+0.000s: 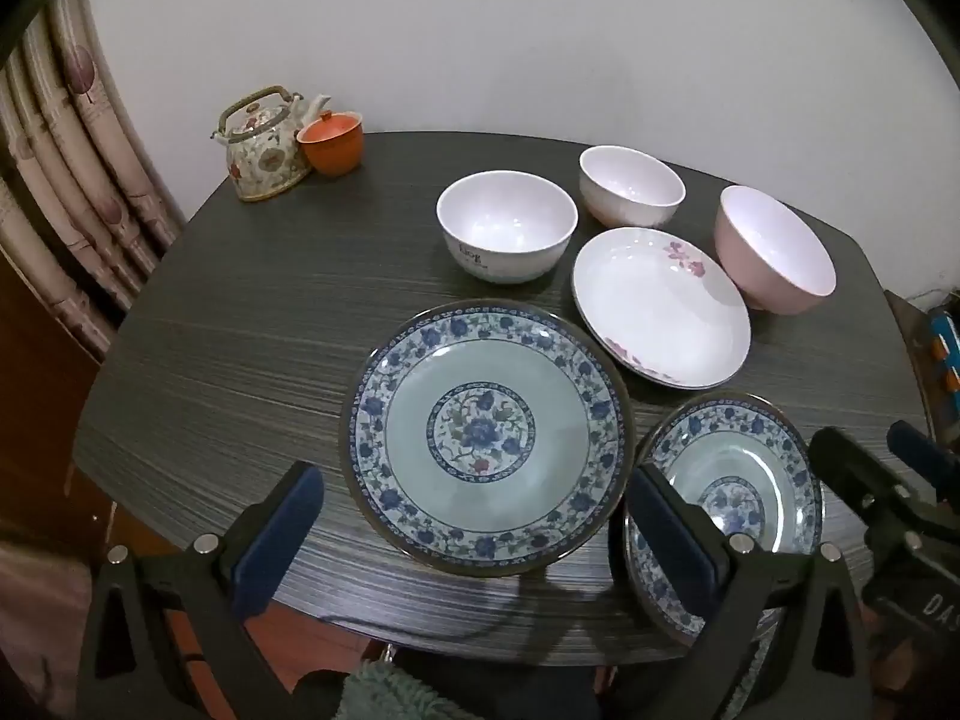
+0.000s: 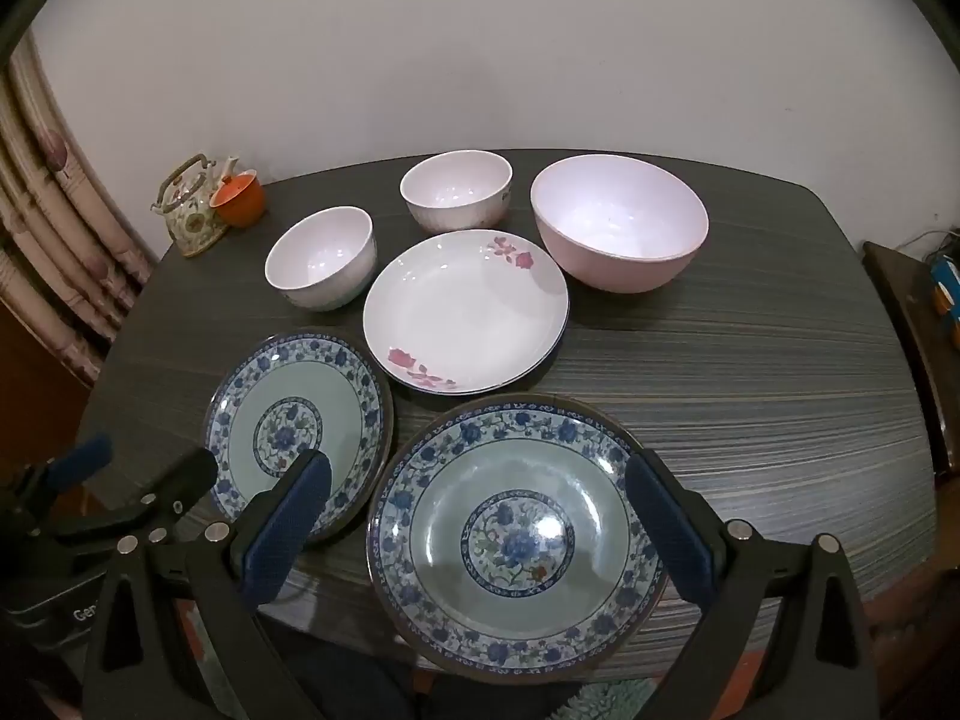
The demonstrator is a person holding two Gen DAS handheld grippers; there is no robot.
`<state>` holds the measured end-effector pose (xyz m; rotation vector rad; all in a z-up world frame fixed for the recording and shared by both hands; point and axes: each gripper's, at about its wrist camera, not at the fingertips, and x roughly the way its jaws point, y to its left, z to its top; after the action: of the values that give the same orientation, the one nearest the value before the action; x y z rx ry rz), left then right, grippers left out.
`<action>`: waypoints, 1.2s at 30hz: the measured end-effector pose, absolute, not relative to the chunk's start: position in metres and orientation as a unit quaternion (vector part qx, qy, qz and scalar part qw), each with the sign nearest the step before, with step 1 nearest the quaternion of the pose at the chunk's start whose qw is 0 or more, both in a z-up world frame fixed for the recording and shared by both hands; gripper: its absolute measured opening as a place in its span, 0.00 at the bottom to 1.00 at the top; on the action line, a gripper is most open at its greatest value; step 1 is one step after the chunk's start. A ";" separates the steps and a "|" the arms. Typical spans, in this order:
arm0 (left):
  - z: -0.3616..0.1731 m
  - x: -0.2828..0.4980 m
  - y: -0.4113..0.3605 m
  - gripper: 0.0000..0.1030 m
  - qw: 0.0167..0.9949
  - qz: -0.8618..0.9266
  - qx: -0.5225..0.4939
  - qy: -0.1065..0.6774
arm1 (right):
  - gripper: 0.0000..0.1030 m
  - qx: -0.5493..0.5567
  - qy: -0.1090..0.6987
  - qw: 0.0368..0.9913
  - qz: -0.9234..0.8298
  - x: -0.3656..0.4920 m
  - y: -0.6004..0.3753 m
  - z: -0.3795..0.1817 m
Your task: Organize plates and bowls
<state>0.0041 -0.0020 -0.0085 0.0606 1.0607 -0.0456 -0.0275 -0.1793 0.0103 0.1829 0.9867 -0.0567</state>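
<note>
- A dark wood-grain table [image 2: 750, 408] stands against a pale wall, set with three plates and three bowls, all lying separate and none stacked.
- The left gripper [image 1: 474, 534] hangs over the table's near edge, tilted steeply down, its blue-padded jaws spread wide and holding nothing; the left blue-patterned plate [image 1: 486, 438] lies on the table beyond and between them.
- The right gripper [image 2: 477, 531] is likewise tilted down with its jaws wide apart and empty, framing the right blue-patterned plate [image 2: 519, 540], which sits at the near edge of the table.
- The two blue plates lie side by side, close together; whether their rims touch cannot be told.
- Behind them rests a white plate with pink flowers [image 2: 465, 312], just beside both blue plates.
- A white bowl with lettering [image 1: 507, 234] stands left of the flowered plate, and a second white bowl [image 2: 456, 189] stands further back, near the wall.
- A larger pink bowl [image 2: 618, 222] stands right of the flowered plate, close to it.
- All three bowls are upright and look empty.
- In the far left corner of the table, a floral teapot [image 1: 264, 147] with a hoop handle stands touching an orange lidded cup [image 1: 332, 141].
- Patterned curtains [image 1: 78, 180] hang at the left.
</note>
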 end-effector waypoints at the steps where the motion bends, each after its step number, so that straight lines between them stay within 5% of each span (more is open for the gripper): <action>1: -0.009 0.004 -0.003 1.00 0.863 -0.025 0.030 0.504 | 0.94 0.087 0.473 0.876 -0.027 -0.028 -0.179 0.011; 36: -0.020 0.006 0.005 1.00 0.856 -0.034 0.025 0.516 | 0.94 0.081 0.477 0.875 -0.028 -0.028 -0.178 0.009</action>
<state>0.0063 0.0054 -0.0199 0.0517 1.0850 -0.0713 -0.0280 -0.1776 0.0086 0.1701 0.9953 -0.0584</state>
